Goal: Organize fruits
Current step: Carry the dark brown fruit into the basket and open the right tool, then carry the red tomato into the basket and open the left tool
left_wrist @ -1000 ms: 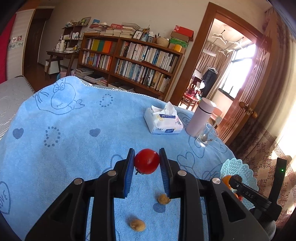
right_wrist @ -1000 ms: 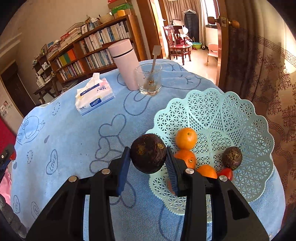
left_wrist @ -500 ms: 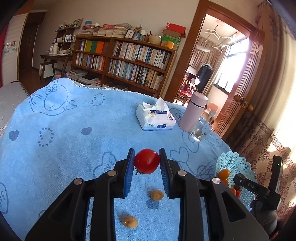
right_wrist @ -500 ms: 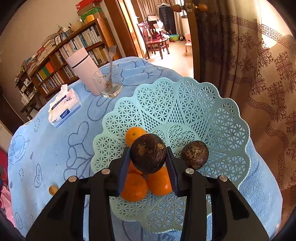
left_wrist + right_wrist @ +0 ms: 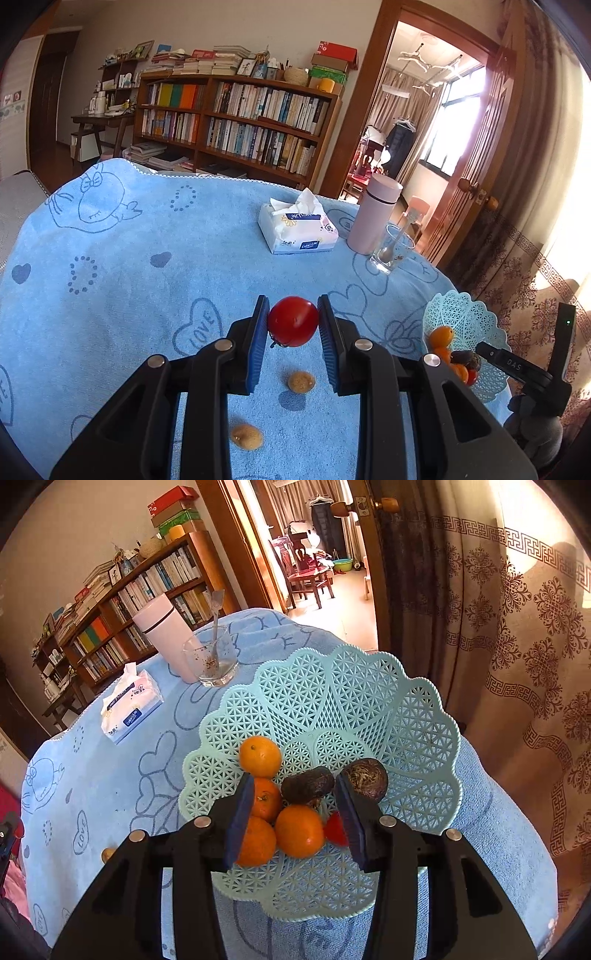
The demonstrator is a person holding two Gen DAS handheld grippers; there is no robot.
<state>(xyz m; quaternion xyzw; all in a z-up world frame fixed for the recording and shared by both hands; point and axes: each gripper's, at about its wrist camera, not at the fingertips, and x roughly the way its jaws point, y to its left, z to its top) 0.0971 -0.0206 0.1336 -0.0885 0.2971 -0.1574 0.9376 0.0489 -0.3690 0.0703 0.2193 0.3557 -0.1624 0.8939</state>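
Observation:
My left gripper [image 5: 291, 302] is shut on a red tomato [image 5: 293, 322], held above the blue tablecloth. Two small tan fruits [image 5: 301, 381] [image 5: 246, 436] lie on the cloth beneath it. My right gripper [image 5: 293, 781] hangs over the pale green lattice basket [image 5: 369, 686]; its jaws are opening. A dark brown fruit [image 5: 306, 784] lies between the pads with a gap on each side, resting on several oranges [image 5: 260, 755]. A second dark fruit [image 5: 365, 779] and a red fruit [image 5: 334, 830] lie in the basket too.
A tissue pack [image 5: 297, 230], a pink flask [image 5: 373, 214] and a glass with a spoon [image 5: 391, 251] stand at the table's far side. The basket [image 5: 461, 314] sits near the table's right edge, close to a patterned curtain [image 5: 517, 646].
My right gripper carried the dark fruit from the basket's left rim to above its middle, then widened its jaws; the fruit now rests on the oranges. The left gripper still holds the tomato.

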